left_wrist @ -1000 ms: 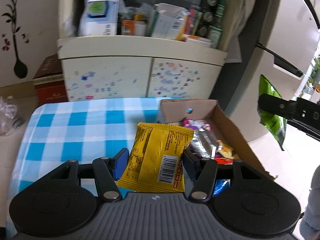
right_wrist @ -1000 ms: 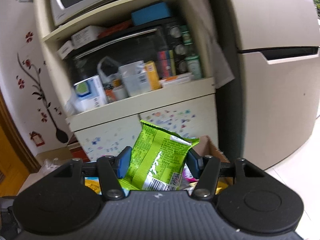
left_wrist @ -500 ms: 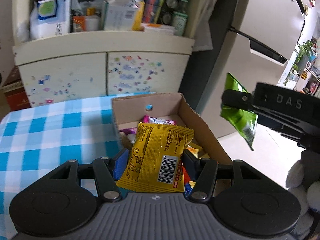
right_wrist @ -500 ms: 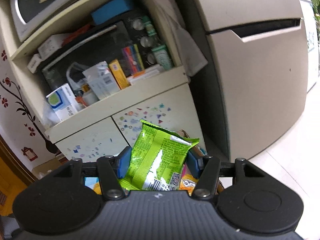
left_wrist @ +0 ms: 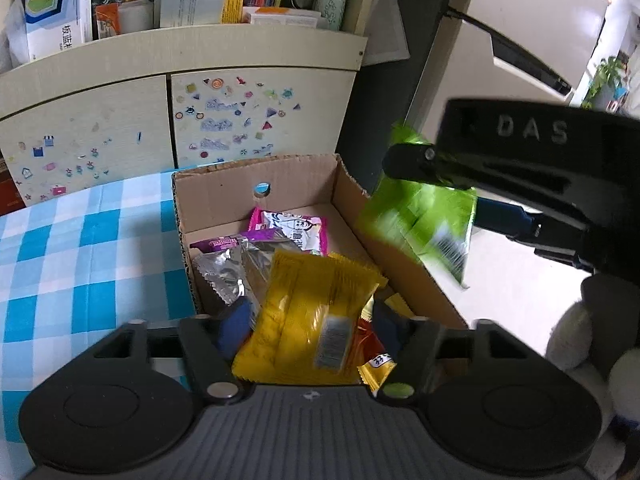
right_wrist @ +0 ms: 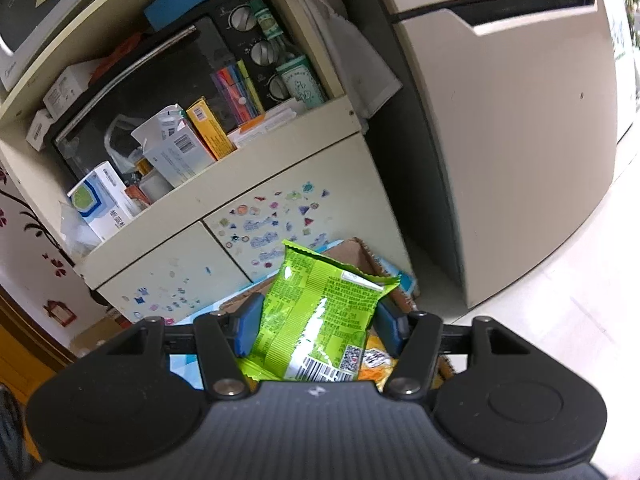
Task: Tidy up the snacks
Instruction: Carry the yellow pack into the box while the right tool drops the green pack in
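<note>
Home kitchen or dining corner. Cream refrigerator [right_wrist: 500,128] beside a cream cabinet [right_wrist: 224,208], its doors [left_wrist: 256,116] covered in children's stickers; toaster oven [right_wrist: 168,92] on the shelf among medicine boxes [left_wrist: 56,12] and marker pens [right_wrist: 236,92]. Floral wall decal [right_wrist: 28,220]. Blue-checked tablecloth [left_wrist: 72,248].

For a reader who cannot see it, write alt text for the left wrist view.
The left gripper, jaws just opened, frees a yellow packet over a cardboard box of snacks on a blue checked cloth. The right gripper brings a green packet.
</note>
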